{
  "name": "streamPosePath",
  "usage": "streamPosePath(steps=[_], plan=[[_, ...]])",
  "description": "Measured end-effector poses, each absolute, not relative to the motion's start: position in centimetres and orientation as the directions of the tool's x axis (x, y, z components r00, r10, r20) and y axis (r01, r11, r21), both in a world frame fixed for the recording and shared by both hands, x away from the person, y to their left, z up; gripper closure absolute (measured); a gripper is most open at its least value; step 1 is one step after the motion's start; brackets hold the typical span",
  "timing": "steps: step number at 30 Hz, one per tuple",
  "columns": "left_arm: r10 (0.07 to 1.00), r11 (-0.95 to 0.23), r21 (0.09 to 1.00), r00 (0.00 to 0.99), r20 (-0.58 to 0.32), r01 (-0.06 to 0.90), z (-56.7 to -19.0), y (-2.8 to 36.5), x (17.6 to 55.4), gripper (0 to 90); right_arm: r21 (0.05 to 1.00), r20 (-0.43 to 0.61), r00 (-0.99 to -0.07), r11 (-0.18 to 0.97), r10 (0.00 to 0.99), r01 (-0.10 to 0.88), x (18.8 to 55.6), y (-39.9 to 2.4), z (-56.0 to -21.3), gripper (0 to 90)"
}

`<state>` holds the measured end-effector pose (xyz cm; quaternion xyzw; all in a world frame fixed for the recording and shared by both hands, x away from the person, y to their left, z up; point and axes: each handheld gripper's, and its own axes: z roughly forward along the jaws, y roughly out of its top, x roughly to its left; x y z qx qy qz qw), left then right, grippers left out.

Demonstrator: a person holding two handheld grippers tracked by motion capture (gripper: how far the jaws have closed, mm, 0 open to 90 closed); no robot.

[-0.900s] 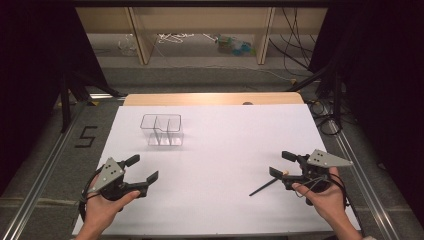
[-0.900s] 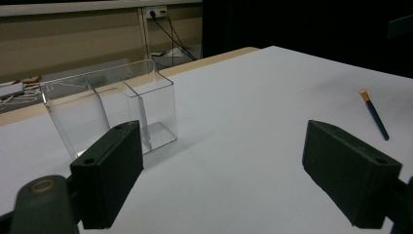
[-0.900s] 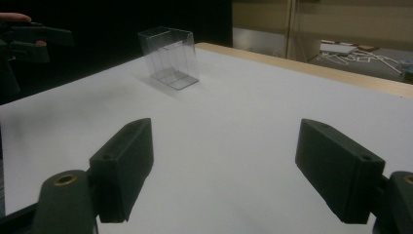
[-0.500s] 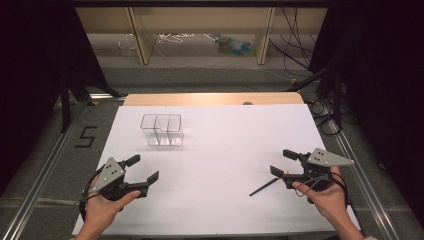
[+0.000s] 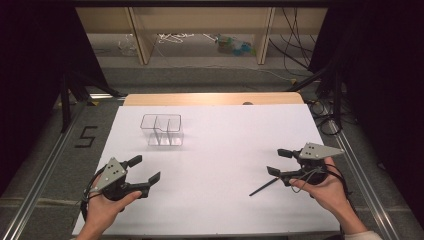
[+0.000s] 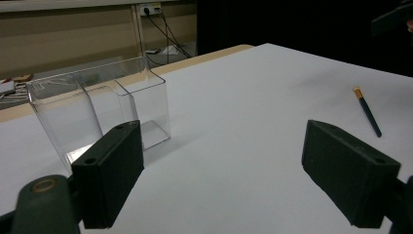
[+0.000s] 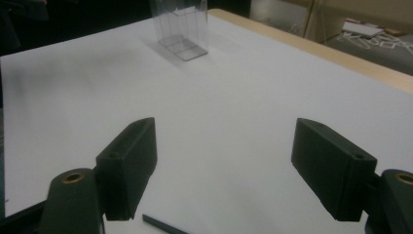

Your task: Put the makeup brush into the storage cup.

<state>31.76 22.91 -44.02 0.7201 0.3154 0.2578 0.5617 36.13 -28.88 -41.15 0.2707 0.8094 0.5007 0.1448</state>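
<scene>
Left hand pose: the left hand (image 5: 102,207) comes in from the bottom edge at the near left of the white surface (image 5: 220,145), palm under the left gripper (image 5: 145,170), which points toward the right and slightly away from the person.
Right hand pose: the right hand (image 5: 327,192) sits at the near right, bearing the right gripper (image 5: 278,162), which points left across the surface.
Change from earlier: the right hand has drawn a little nearer to the person's edge of the surface; the left hand has kept its place, and the brush lies where it lay.
Left gripper: jaws spread wide, nothing between them, touching nothing; in the left gripper view they frame bare surface.
Right gripper: jaws spread wide and empty; its nearer jaw stands just above the end of the brush (image 5: 263,187), and whether it touches cannot be told.
Brush: a thin dark brush with a tan tip, flat on the surface just beside the right gripper, angled toward the near left.
Clear container (image 5: 162,129): upright with an inner divider, at the far left of the surface, well apart from both grippers.
</scene>
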Motion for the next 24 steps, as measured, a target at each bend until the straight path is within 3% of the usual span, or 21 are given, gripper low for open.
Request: streamPosePath(steps=[8,24], plan=[[0.743,-0.180,0.969,0.669,0.021,0.169,-44.0,22.9,31.8,15.1,0.808,0.017,-0.847,0.492,0.531,0.325,37.6,-28.6,-40.8,25.5],[0.733,-0.177,0.970,0.680,0.015,0.170,-44.2,22.8,31.8,15.1,0.545,0.030,-0.922,0.767,0.387,0.340,40.1,-27.0,-41.9,25.8]])
